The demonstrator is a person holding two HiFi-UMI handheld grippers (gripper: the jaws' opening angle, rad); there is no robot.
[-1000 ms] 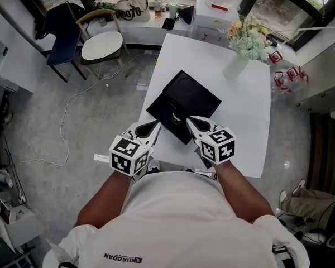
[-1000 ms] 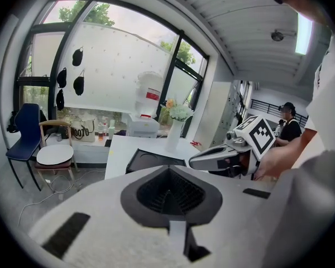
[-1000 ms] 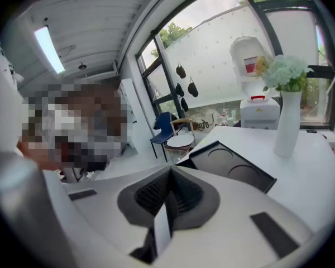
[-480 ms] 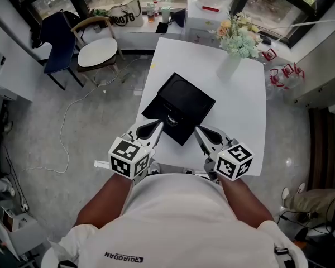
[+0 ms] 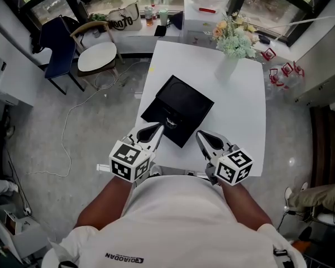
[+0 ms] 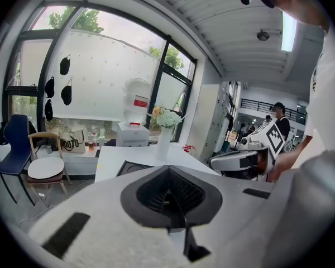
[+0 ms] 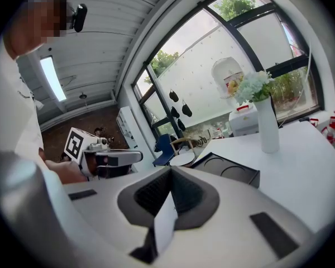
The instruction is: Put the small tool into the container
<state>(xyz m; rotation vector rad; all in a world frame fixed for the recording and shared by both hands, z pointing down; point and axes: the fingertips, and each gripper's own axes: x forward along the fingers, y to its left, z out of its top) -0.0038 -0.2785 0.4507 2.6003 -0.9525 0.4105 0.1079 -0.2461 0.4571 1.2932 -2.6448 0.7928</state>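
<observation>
A black square container (image 5: 181, 99) lies open on the white table (image 5: 240, 116), turned diagonally. A small shiny tool (image 5: 171, 121) rests on its near section. My left gripper (image 5: 158, 127) is shut, its tips just short of the container's near left edge. At the near right, my right gripper (image 5: 200, 134) is also shut, apart from the container and holding nothing. In the right gripper view the container (image 7: 229, 169) shows round recesses, and the left gripper (image 7: 109, 159) appears at the left. From the left gripper view, the container (image 6: 131, 167) lies ahead.
A white vase of flowers (image 5: 230, 49) stands at the table's far edge. Left of the table are a white-seated chair (image 5: 97, 54), a dark blue chair (image 5: 53, 38) and a cable on the floor (image 5: 72, 116). A counter with bottles (image 5: 156, 15) lies behind.
My right gripper has drawn back from over the container to the table's near right side. The small tool stays on the container. The left gripper has barely moved.
</observation>
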